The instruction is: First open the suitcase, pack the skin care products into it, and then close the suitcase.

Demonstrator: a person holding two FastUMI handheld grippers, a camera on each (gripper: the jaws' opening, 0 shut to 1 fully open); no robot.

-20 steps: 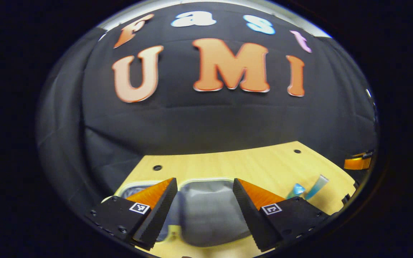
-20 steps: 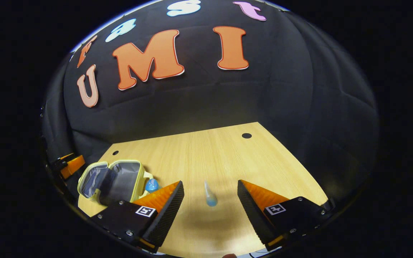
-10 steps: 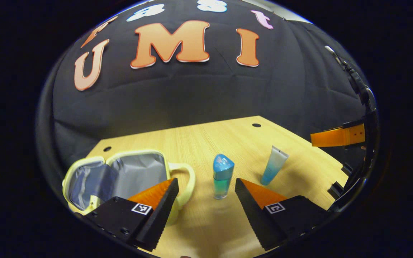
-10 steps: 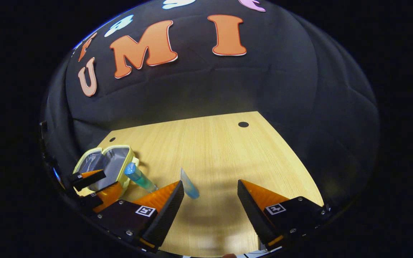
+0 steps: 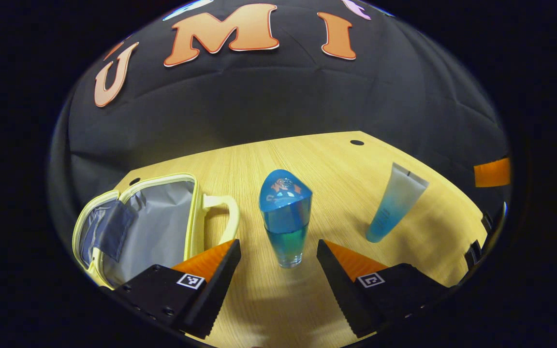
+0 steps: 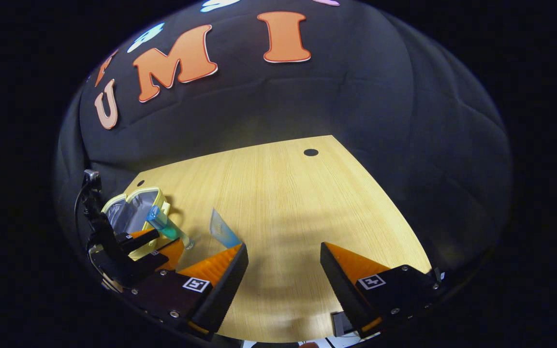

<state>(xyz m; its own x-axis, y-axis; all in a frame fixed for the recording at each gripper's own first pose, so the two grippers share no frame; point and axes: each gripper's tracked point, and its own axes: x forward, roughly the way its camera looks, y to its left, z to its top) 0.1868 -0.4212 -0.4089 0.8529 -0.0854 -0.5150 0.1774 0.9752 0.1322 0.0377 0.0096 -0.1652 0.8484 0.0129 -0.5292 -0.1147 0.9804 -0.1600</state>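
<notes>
The left gripper [image 5: 278, 253] stands wide open, empty, just short of the upright blue-capped clear bottle [image 5: 284, 217]. This stands on the pale wooden table [image 5: 317, 159] between the open yellow-trimmed grey-lined suitcase [image 5: 148, 222] and a blue-white squeeze tube [image 5: 394, 203]. The right gripper [image 6: 283, 258] gapes, holding nothing.

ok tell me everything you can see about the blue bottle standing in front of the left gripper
The blue bottle stands upright on the wooden table, apart from the open yellow case and the tube. It has a rounded, glossy blue cap and a clear body holding blue-green liquid. It lines up with the gap of the open left gripper, whose fingers do not touch it.
</notes>
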